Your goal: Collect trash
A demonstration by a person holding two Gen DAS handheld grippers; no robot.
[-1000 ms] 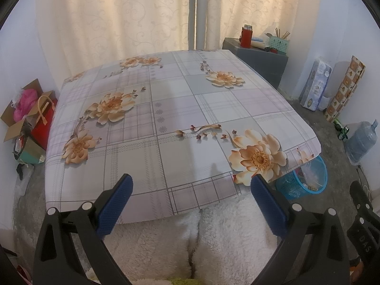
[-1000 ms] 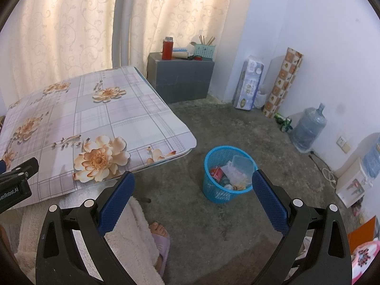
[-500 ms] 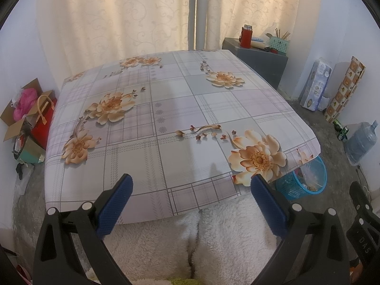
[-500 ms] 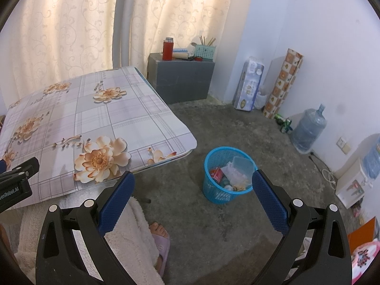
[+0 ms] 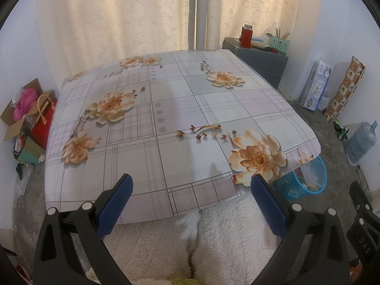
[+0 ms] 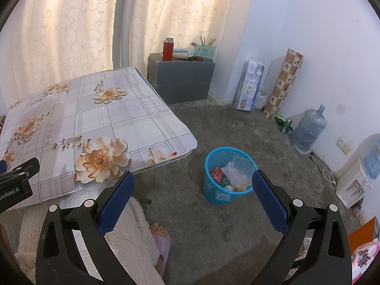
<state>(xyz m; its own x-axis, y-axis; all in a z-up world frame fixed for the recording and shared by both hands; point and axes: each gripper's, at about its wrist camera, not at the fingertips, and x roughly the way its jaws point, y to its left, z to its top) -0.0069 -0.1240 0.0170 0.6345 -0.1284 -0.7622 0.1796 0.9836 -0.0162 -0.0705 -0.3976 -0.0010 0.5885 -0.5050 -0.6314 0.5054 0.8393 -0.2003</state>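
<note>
Both hand-held grippers gape apart, holding nothing.
The left hand-held gripper [image 5: 190,192] faces the flowered surface [image 5: 166,109]; the right hand-held gripper [image 6: 192,190] faces the blue basket [image 6: 223,196] beside that surface.

the right gripper [image 6: 191,197] hangs wide open above the floor, jaws empty. just beyond it stands the blue trash basket [image 6: 219,196], holding a red can [image 6: 216,173] and clear plastic, near the floral table [image 6: 99,128] corner.

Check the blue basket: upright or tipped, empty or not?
Upright, not empty. The blue basket stands on the floor beside the table, rim up, holding a red can, a clear container and other scraps.
</note>
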